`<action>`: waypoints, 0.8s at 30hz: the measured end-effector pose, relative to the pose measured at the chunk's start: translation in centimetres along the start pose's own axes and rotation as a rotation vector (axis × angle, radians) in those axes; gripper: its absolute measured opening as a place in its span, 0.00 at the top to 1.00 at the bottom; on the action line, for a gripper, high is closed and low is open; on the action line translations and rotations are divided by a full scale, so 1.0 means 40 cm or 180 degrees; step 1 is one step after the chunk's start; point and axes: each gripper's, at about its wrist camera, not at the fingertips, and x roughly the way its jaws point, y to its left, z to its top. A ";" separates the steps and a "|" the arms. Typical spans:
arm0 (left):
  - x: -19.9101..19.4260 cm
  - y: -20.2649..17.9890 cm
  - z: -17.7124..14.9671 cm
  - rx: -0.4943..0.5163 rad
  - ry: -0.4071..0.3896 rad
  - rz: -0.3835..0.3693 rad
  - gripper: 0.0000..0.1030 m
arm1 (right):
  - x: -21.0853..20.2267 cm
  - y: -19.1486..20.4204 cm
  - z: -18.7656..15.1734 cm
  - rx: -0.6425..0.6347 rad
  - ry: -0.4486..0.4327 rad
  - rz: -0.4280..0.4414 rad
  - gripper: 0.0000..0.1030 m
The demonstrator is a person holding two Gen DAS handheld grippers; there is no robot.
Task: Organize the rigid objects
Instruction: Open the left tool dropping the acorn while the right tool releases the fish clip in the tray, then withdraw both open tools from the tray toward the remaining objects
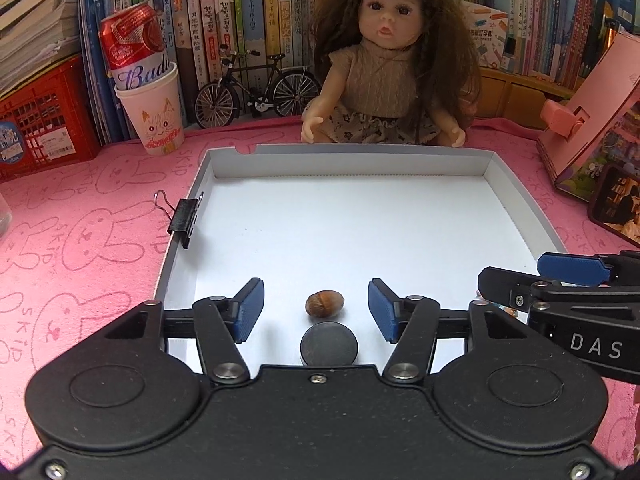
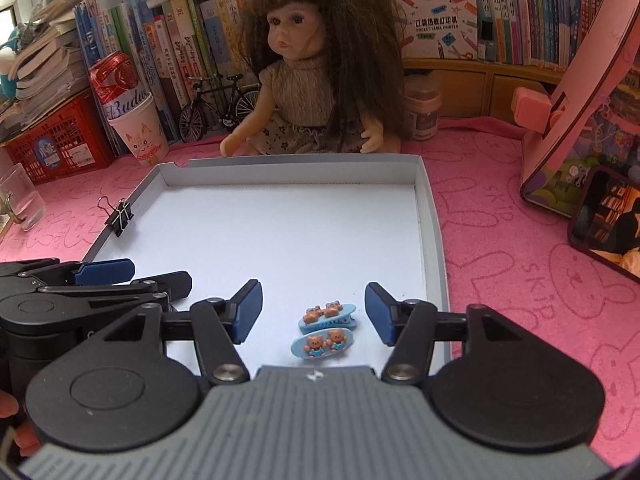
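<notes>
A shallow white box lid [image 1: 516, 196] [image 2: 430, 216] lies on the pink cloth. In the left wrist view a brown nut [image 1: 325, 303] and a black disc [image 1: 329, 343] rest on its floor near the front. My left gripper [image 1: 316, 308] stands open around the nut, pads apart from it. In the right wrist view two blue hair clips with bears [image 2: 327, 314] [image 2: 323, 343] lie in the lid's front right part. My right gripper [image 2: 314, 312] is open over them, its pads clear of both. A black binder clip [image 1: 187, 218] [image 2: 120, 216] grips the lid's left wall.
A doll [image 1: 384, 80] [image 2: 312, 80] sits behind the lid. A paper cup holding a red can [image 1: 154, 116] [image 2: 138, 132], a model bicycle [image 1: 256, 92], a red crate [image 1: 44, 124] and books line the back. A pink house toy [image 2: 580, 112] and a phone [image 2: 608, 216] stand right.
</notes>
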 end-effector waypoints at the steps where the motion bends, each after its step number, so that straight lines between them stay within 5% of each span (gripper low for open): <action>1: -0.008 0.000 -0.001 -0.0008 -0.0016 0.0001 0.43 | -0.006 0.002 -0.002 -0.0014 -0.0023 -0.0008 0.27; 24: -0.171 -0.003 -0.055 -0.0079 -0.0325 -0.0210 0.33 | -0.157 0.012 -0.046 -0.0124 -0.0490 0.0124 0.16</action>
